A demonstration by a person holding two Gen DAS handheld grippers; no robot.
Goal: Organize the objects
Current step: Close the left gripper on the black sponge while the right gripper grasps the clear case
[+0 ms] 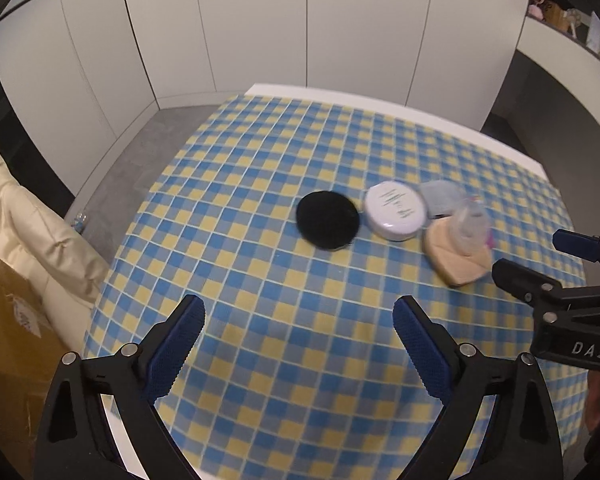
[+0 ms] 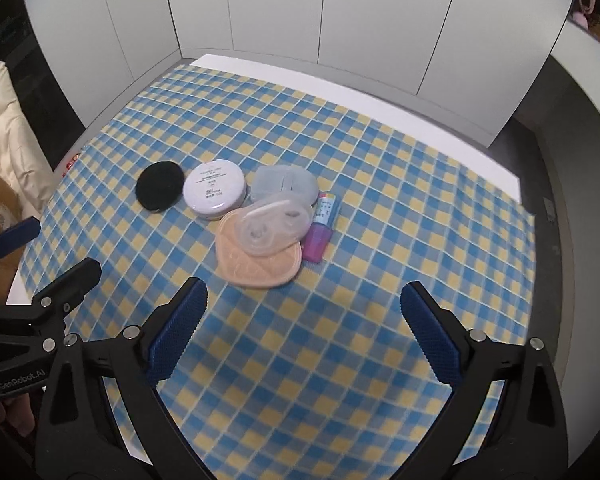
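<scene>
On the blue-and-yellow checked tablecloth [image 2: 380, 220] lies a cluster: a black round puff [image 2: 159, 191], a white round compact [image 2: 214, 193], a frosted clear case [image 2: 281, 182], a clear plastic lid [image 2: 274, 225] resting on a beige puff [image 2: 256, 262], and a pink-capped tube [image 2: 322, 227]. The left wrist view shows the black puff [image 1: 327, 220], the compact [image 1: 396, 210] and the beige puff [image 1: 456, 258]. My left gripper [image 1: 299, 322] is open above the cloth, short of the cluster. My right gripper [image 2: 304, 310] is open too, just in front of the beige puff. Neither holds anything.
A cream cushion [image 1: 28, 220] and a brown cardboard box [image 1: 8, 340] stand left of the table. White cabinet panels [image 2: 340, 20] back the scene. The table's white far edge [image 2: 380, 98] shows beyond the cloth. Each gripper appears at the side of the other's view.
</scene>
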